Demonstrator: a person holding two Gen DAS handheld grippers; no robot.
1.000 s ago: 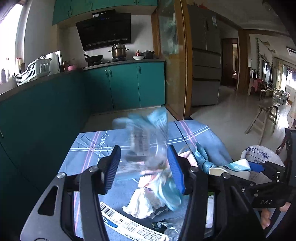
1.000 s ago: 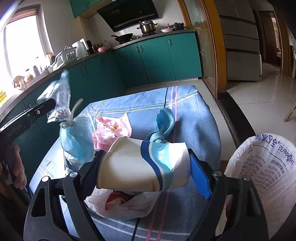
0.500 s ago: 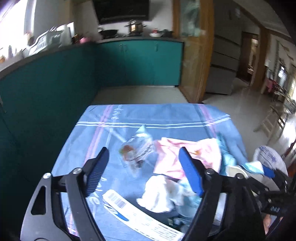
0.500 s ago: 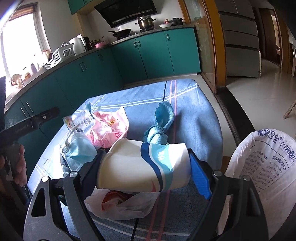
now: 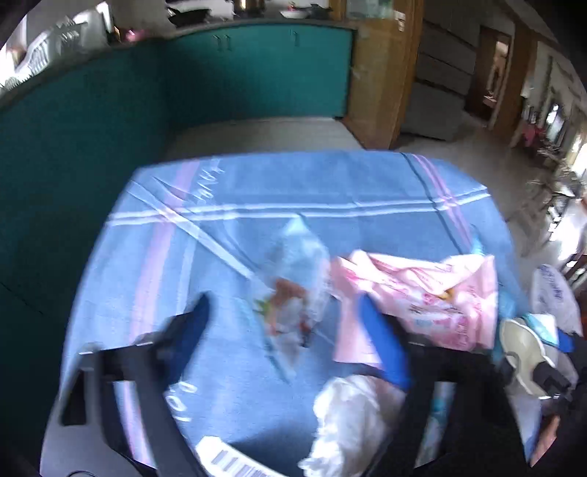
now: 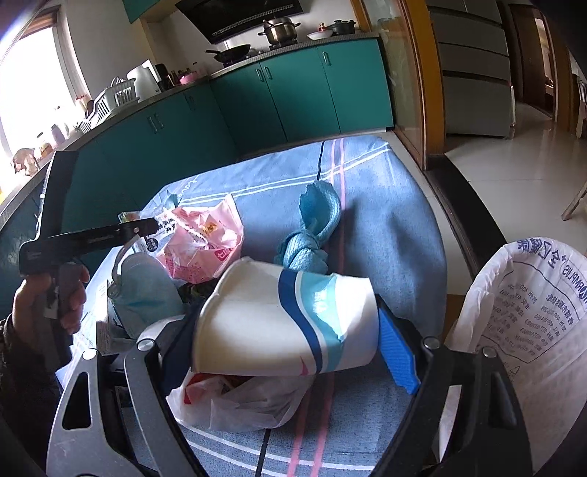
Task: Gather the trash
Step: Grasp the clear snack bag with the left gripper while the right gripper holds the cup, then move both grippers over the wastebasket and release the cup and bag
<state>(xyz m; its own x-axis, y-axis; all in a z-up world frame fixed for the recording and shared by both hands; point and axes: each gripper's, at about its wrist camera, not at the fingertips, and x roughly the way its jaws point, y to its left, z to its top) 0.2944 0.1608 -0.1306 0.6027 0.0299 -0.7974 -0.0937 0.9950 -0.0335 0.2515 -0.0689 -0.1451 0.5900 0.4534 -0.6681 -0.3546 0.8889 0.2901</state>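
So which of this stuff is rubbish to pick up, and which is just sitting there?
Rubbish job:
- paper cup, gripped by the right gripper
- clear wrapper, lying between the closing jaws of the left gripper
- pink wrapper
- crumpled tissue
- white trash bag

Just sitting there:
- blue tablecloth
- steel pot
- wok
- dish rack

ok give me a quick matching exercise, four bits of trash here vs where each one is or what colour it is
Things:
1. paper cup
2. knotted cloth
3. pink bag
4. clear wrapper

Descriptions:
A. between the left hand-held gripper's closing jaws
B. teal, mid-table
C. clamped in the right hand-held gripper
D. beside the face mask

Pairs: 1-C, 2-B, 3-D, 4-A
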